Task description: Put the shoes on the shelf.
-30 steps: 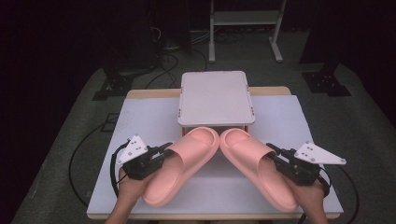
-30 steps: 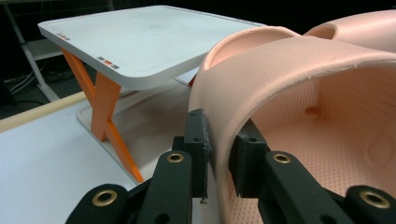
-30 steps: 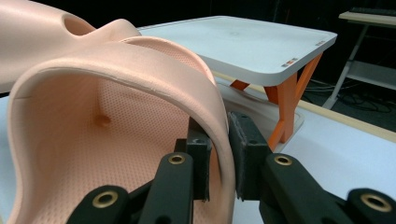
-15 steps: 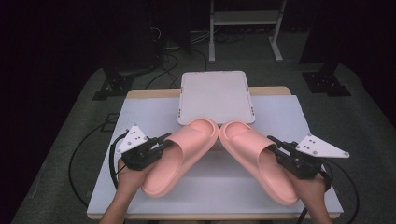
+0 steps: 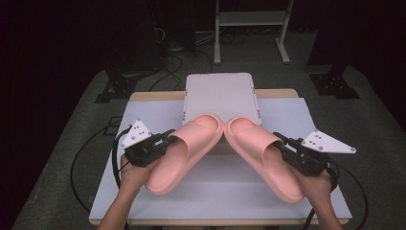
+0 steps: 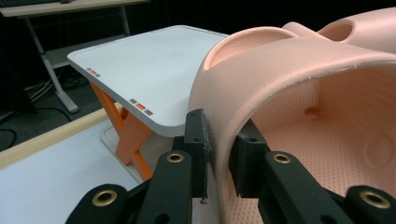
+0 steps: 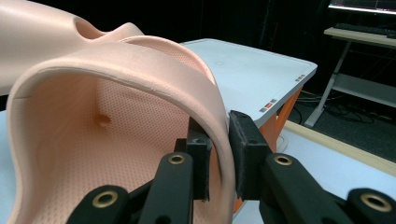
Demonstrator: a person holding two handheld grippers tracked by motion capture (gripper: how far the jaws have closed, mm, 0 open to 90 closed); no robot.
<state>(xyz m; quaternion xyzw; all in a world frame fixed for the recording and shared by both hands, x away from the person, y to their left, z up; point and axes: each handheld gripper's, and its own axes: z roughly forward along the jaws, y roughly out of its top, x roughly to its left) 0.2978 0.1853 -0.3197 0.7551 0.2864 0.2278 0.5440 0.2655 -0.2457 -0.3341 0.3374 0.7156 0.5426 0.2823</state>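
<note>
Two pink slide sandals are held above the table with their toes nearly meeting over the front edge of a white platform (image 5: 220, 93). My left gripper (image 5: 165, 140) is shut on the strap edge of the left sandal (image 5: 184, 151); its pads (image 6: 198, 140) pinch that strap wall (image 6: 224, 126). My right gripper (image 5: 282, 143) is shut on the strap edge of the right sandal (image 5: 261, 153). The strap (image 7: 205, 93) sits between the right gripper's pads (image 7: 245, 140). The left sandal angles up to the right, the right one up to the left.
The white platform (image 6: 140, 70) stands on orange crossed legs (image 6: 128, 135) at the back middle of the white tabletop (image 5: 143, 112). A wooden strip edges the table's far side (image 5: 153, 96). A metal rack (image 5: 251, 24) and cables lie on the dark floor beyond.
Both sandals have moved slightly forward toward the white platform, and their toes now reach its front edge. Both grips have stayed shut.
</note>
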